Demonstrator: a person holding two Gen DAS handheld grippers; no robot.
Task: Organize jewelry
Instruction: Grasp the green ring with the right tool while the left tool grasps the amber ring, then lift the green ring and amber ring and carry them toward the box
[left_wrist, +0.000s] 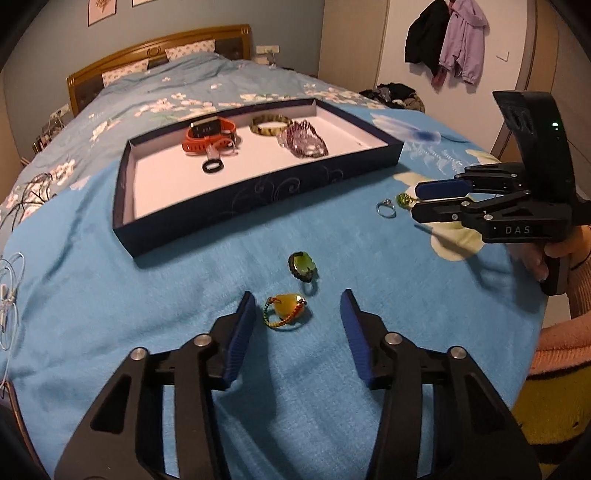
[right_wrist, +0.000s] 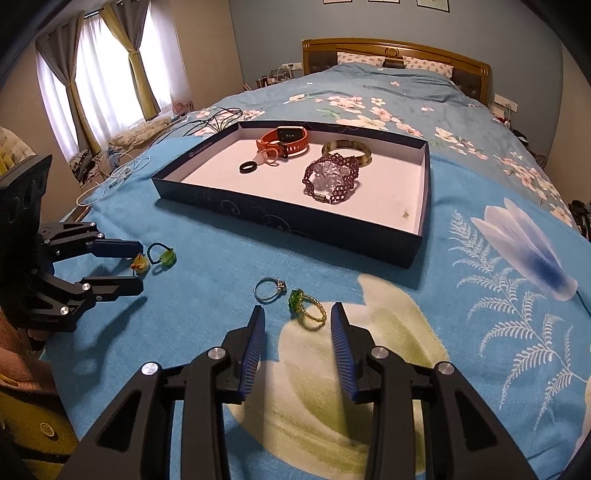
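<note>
Blue blanket (left_wrist: 147, 295) holds rings between both spread claws.

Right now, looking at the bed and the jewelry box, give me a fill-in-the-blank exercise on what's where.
1. The orange watch lies inside the dark ____.
2. The silver ring lies beside the ____ beaded ring on the blanket.
3. The left hand-held gripper stands open around the ____ stone ring.
4. The right hand-held gripper holds ____.

Missing words: box; green; yellow; nothing
</note>
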